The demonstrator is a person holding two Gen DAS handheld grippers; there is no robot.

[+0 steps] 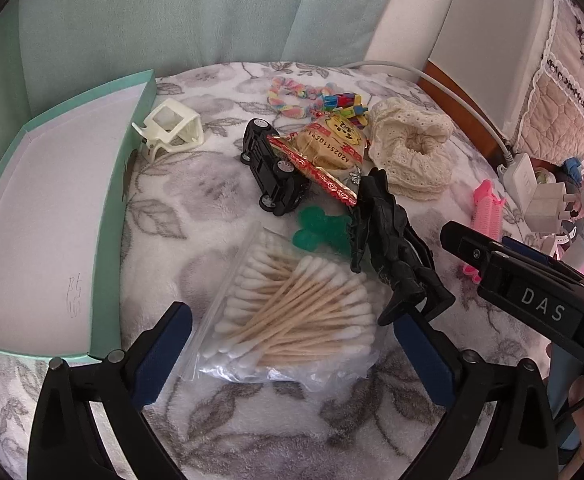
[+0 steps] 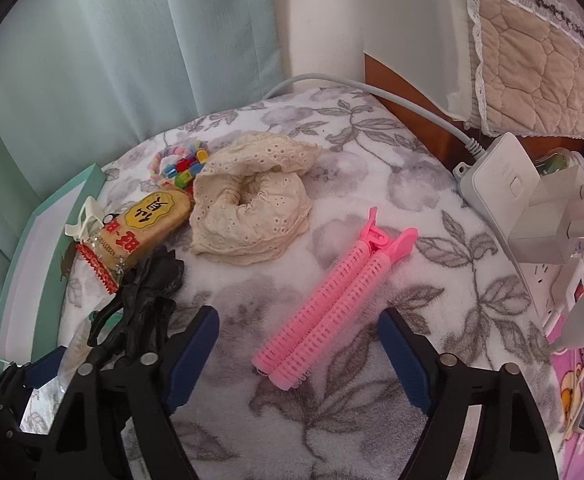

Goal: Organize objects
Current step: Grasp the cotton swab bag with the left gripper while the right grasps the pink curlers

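Both tongs gape empty: left tongs (image 1: 292, 354) straddle one clear bag of cotton swabs (image 1: 292, 320), right tongs (image 2: 298, 354) one pink plastic hair-roller clip (image 2: 332, 300), bare floral blanket (image 2: 372, 184) beyond.

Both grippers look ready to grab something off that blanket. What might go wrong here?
The left gripper straddles the cotton swab bag, but the black figure lies against it and might get caught too. The bag's slick plastic may slip. The right gripper is open over the pink hair clip, which could roll on the soft blanket.
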